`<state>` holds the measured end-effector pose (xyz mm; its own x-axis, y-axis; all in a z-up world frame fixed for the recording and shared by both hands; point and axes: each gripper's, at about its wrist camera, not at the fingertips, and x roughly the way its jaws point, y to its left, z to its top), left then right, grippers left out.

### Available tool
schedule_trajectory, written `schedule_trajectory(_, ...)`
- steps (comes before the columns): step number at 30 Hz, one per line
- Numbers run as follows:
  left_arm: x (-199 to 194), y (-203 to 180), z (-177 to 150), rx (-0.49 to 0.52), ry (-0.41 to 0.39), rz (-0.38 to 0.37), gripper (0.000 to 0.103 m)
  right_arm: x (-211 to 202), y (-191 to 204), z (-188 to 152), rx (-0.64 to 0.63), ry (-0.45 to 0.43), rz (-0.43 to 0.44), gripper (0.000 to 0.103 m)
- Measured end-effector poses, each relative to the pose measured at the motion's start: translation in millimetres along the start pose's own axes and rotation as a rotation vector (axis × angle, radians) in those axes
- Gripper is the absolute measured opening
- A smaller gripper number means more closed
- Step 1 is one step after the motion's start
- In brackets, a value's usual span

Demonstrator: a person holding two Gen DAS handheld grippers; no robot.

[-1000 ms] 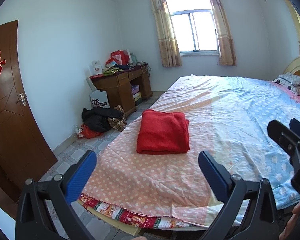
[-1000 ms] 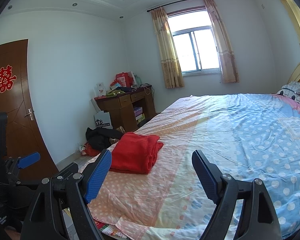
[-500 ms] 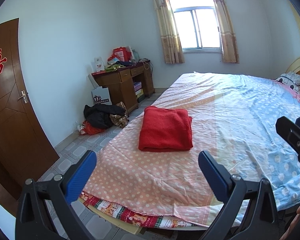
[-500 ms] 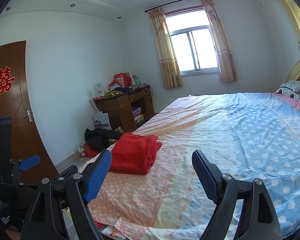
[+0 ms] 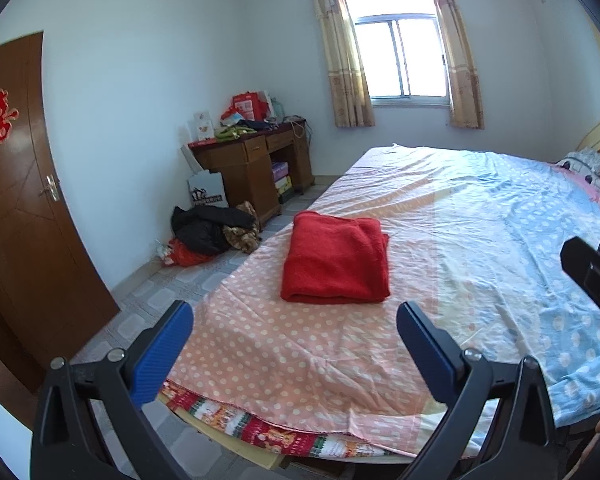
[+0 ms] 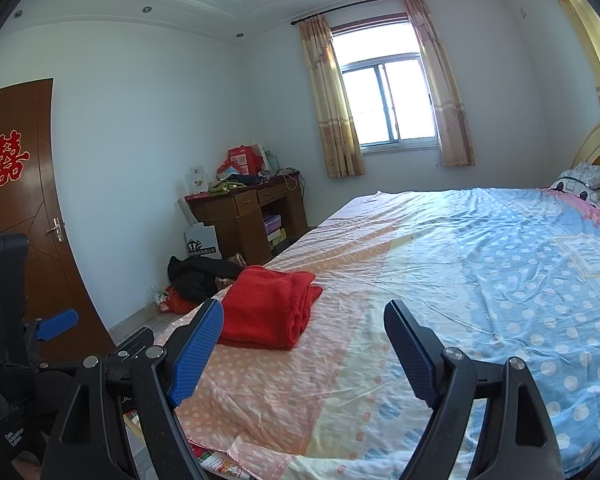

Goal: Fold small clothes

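Your left tongs (image 5: 294, 334) are spread wide with nothing between the blue pads, held above the foot end of the bed (image 5: 284, 360) and aimed slightly down at it. Your right tongs (image 6: 302, 346) stand just as released, empty too, pointing over the same pink stretch of bedspread. In the left wrist view the black frame of the right tongs shows at the right edge; in the right wrist view one blue pad of the left tongs pokes in from the far left.

Just beyond both sets of pads lies the red garment (image 5: 336, 266), a fleecy piece already folded into a neat rectangle. It rests flat on the pink polka-dot part of the bedspread, near the left edge of the bed, well clear of your pads and touched by neither pair. In the right wrist view it sits to the left of the gap between the fingers, its stacked layers showing along the right side.

Further out, the bedspread turns blue with white dots toward the pillow (image 6: 588, 184) at the headboard. On the floor beside the bed is a heap of dark clothes (image 5: 208, 228), with a cluttered wooden counter (image 5: 248, 168) behind it under the window wall. A brown door (image 5: 20, 208) with a red paper cutout stands at the left.
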<state>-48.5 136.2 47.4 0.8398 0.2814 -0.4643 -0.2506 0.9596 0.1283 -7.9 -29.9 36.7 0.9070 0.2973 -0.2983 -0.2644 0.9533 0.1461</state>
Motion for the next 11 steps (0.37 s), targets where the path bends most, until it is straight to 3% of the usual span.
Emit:
schedule_trajectory(5,-1.9,0.3,-1.8,-0.019,-0.015,-0.054,0.103,0.9,0.3,-0.4,-0.002,0.003,0.001,0.083)
schedule_trajectory(11,1.7,-3.7,-2.7,-0.002,-0.001,-0.023,0.103,3.1,-3.9,-1.9,0.006,0.012,0.001,0.083)
